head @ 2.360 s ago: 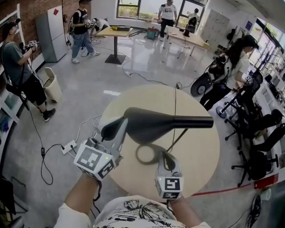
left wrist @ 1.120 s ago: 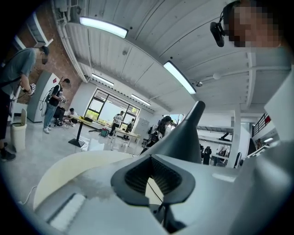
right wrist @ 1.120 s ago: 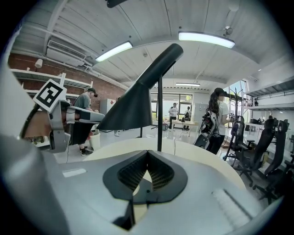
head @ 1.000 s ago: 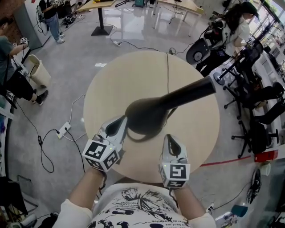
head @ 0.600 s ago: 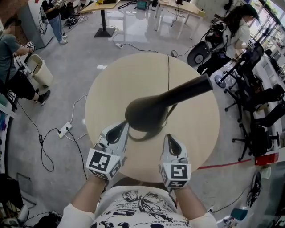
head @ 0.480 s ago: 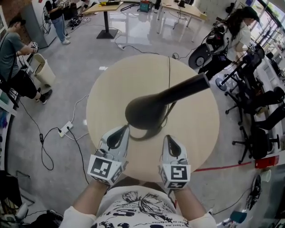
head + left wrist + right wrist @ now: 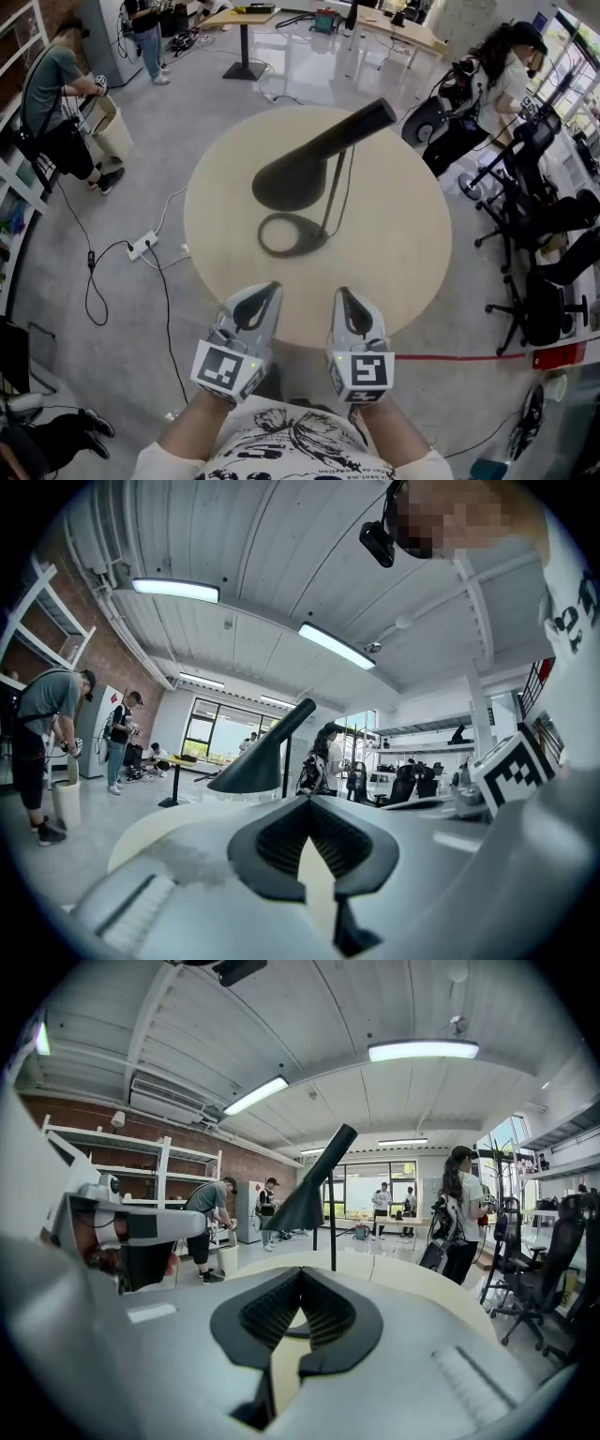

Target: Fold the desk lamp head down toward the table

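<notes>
A black desk lamp stands on the round beige table (image 7: 403, 253). Its cone head (image 7: 298, 176) slopes down to the left, its tube rising toward the far right, above the ring base (image 7: 292, 234) and thin stem (image 7: 331, 192). My left gripper (image 7: 266, 291) and right gripper (image 7: 343, 296) sit side by side at the table's near edge, both shut and empty, well short of the lamp. The left gripper view shows the lamp (image 7: 265, 759) beyond the left gripper (image 7: 305, 801). The right gripper view shows the lamp (image 7: 312, 1201) ahead of the right gripper (image 7: 300, 1274).
The lamp's cable (image 7: 353, 141) runs over the far side of the table. A power strip (image 7: 143, 247) with cords lies on the floor at left. Office chairs (image 7: 539, 309) crowd the right. People stand at the far left and far right.
Both grippers have drawn back from the lamp head toward the table's near edge. The left gripper, earlier at the head's wide end, is now clear of it. The head stays tilted down.
</notes>
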